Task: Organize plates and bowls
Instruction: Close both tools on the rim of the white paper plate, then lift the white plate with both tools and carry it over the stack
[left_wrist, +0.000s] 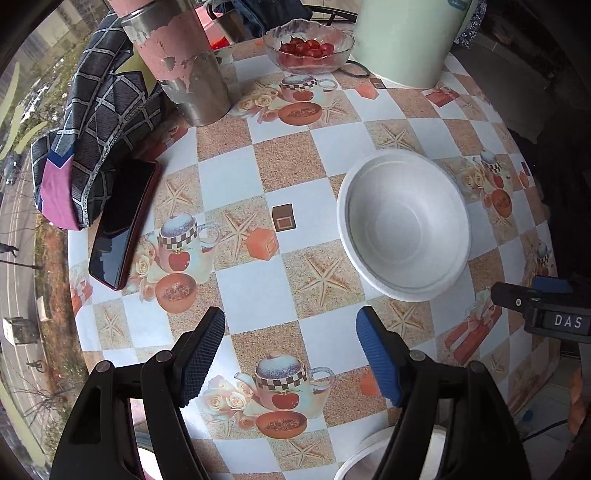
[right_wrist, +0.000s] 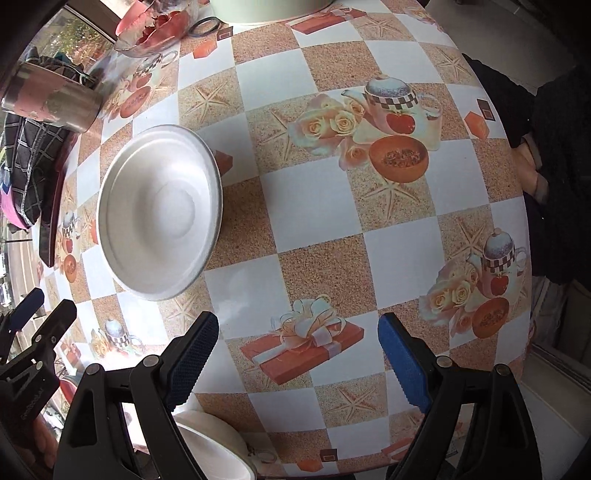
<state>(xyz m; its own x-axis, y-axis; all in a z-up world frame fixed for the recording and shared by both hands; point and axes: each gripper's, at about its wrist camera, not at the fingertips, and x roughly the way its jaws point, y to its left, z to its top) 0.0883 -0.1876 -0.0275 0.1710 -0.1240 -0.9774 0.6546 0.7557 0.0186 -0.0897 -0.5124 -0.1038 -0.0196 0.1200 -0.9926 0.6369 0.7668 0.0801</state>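
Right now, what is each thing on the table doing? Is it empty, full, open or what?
White bowl: upright, empty.
Glass bowl: holds red fruit.
Phone: flat, screen dark.
Metal tumbler: upright, pink paint peeling.
Left gripper: open, holding nothing.
Right gripper: open, holding nothing.

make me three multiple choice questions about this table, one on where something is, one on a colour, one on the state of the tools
1. Where does the phone lie?
A. beside the checked cloth
B. inside the white bowl
C. under the glass bowl

2. What colour is the fruit in the glass bowl?
A. green
B. red
C. yellow

3. How are the left tool and the right tool?
A. both shut on bowls
B. one holds a plate
C. both open and empty

Answers: 1 A, the phone rests against the checked cloth at the table's edge. 2 B, the small round fruit is red. 3 C, only tablecloth shows between each pair of jaws; the white bowl sits untouched.
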